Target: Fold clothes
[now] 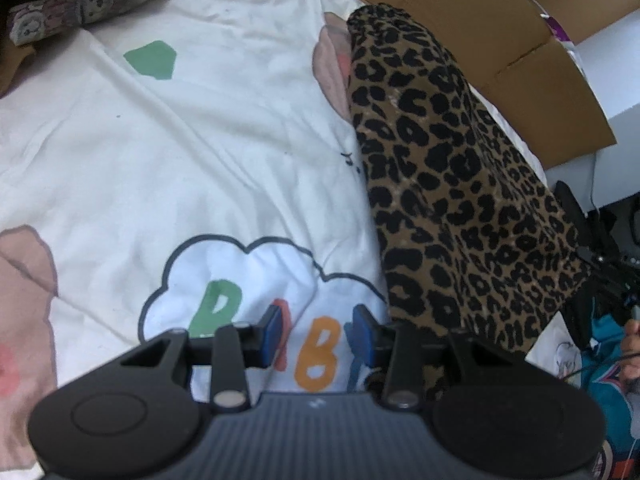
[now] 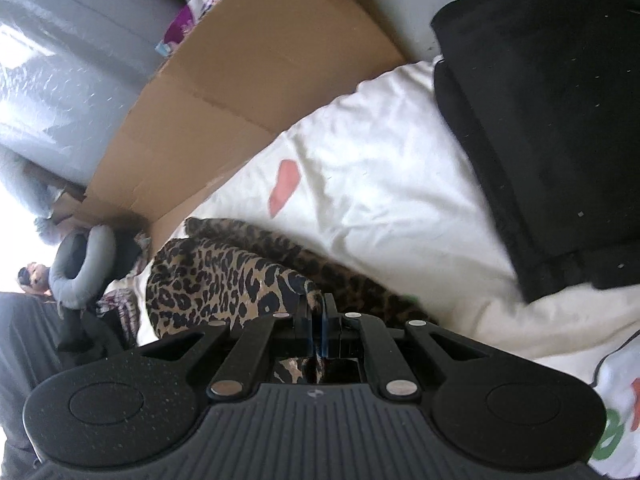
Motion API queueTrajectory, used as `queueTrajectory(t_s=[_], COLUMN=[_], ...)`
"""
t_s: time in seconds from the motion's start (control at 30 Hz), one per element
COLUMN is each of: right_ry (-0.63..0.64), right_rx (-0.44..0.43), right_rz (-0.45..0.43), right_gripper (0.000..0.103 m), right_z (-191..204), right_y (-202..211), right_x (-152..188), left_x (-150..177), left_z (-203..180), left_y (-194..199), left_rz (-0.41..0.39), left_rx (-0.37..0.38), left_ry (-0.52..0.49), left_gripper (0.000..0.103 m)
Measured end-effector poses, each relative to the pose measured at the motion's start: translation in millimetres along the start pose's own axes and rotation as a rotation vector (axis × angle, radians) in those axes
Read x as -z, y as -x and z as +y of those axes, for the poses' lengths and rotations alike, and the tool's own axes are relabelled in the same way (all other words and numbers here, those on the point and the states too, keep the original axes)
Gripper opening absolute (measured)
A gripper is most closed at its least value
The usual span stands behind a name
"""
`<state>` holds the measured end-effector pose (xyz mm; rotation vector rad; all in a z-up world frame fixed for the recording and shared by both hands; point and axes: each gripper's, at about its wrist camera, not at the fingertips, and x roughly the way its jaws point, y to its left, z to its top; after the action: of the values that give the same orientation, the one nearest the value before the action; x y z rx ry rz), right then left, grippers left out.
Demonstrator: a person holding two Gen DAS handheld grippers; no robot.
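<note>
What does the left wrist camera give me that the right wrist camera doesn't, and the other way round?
Left wrist only: the open left gripper over the cloud print with coloured letters, and the leopard-print garment hanging as a long panel.
Right wrist only: the right gripper shut on a fold of that garment, plus a folded black garment.
Both: the white printed bedding and the cardboard box.

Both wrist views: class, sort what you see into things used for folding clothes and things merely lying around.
In use:
leopard-print garment
right hand-held gripper, clamped on it
left hand-held gripper, open

Lying about:
cardboard box
black folded cloth
grey neck pillow
white printed bedcover
</note>
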<state>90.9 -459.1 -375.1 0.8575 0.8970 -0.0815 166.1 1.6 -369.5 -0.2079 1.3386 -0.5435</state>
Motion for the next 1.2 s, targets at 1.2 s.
queueTrajectory(t_s=[1.2], right_ry=[-0.127], right_rx=[0.042], right_rz=[-0.026], right_gripper=[0.002], right_z=[-64], right_y=[-26], right_x=[32], left_x=[-161], left_z=[-143], left_y=[-15], left_rz=[-0.09], left_rx=[-0.085], left_ry=[-0.208], left_gripper=[0.041])
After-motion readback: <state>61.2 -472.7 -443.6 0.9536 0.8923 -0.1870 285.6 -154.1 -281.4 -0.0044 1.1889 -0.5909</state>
